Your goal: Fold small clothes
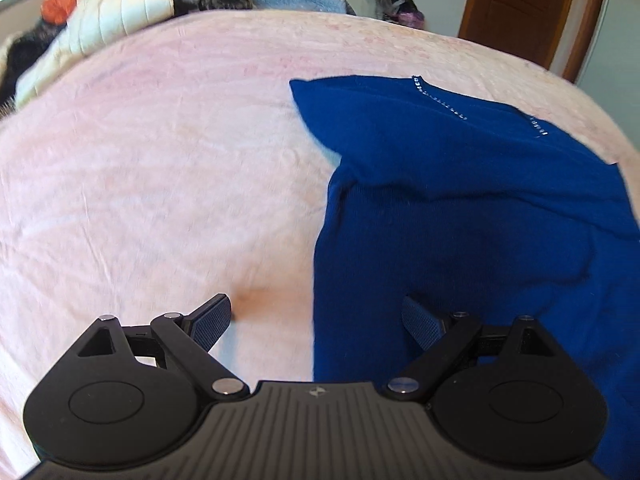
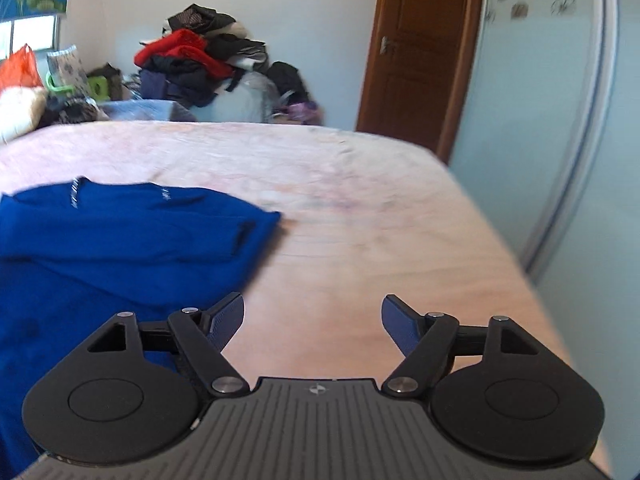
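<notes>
The blue sweater (image 1: 460,208) lies flat on the bed, filling the right half of the left wrist view and the left side of the right wrist view; it is a soft, fine-ribbed knit with a line of small sparkling studs (image 1: 440,102) along its neckline at the upper right. Both sleeves seem already turned in over the body, which gives it a narrow, straight-edged outline, so the fold looks partly done and a fold along the length is probably what remains. The left gripper (image 1: 318,322) hangs over the sweater's left edge at the bottom of the frame, jaws spread wide and holding nothing, one textured pad over the blanket and the other over the knit, likely placed to take that edge. The right gripper (image 2: 314,320) is likewise released and empty, sitting at the garment's right edge with bare bed between its pads. The pink blanket (image 1: 160,160) under everything is plush and faintly creased, a yielding surface on which a thin knit may bunch when dragged. Heaped clothes (image 2: 192,60) lie beyond the bed at the top, beside a brown wooden door (image 2: 416,60).
</notes>
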`<move>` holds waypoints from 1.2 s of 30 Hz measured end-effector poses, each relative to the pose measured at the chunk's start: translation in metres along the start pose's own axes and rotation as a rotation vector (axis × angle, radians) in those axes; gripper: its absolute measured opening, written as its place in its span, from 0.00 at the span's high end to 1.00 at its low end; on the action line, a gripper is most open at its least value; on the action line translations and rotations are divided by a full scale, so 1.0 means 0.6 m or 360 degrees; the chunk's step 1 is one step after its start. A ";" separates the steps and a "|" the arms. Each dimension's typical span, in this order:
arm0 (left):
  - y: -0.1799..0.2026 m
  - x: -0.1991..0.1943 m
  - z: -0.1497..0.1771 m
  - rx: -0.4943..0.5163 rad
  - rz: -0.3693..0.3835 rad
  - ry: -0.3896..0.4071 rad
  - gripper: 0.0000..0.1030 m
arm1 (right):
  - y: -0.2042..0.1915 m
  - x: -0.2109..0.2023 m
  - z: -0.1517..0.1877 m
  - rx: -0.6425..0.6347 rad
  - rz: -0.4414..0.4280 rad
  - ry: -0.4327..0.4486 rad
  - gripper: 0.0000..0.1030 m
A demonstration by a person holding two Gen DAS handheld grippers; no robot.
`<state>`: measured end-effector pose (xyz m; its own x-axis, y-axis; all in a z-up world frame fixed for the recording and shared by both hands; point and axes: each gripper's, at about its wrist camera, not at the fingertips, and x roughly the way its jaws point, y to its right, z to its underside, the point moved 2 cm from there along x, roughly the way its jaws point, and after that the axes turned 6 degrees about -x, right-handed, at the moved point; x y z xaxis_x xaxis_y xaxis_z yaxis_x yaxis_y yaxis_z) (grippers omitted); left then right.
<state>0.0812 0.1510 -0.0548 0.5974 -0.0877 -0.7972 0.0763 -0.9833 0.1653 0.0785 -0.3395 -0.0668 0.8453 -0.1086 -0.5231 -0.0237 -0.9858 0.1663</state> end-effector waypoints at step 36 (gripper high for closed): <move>0.130 0.014 -0.031 0.0349 0.0025 0.0267 0.93 | -0.102 0.118 -0.016 0.0266 -0.0708 -0.0062 0.90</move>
<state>0.1069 0.0765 -0.0380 0.7224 -0.0934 -0.6852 -0.0979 -0.9947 0.0324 0.1447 -0.2855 -0.1057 0.7724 0.3270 -0.5445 0.2476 -0.9445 -0.2160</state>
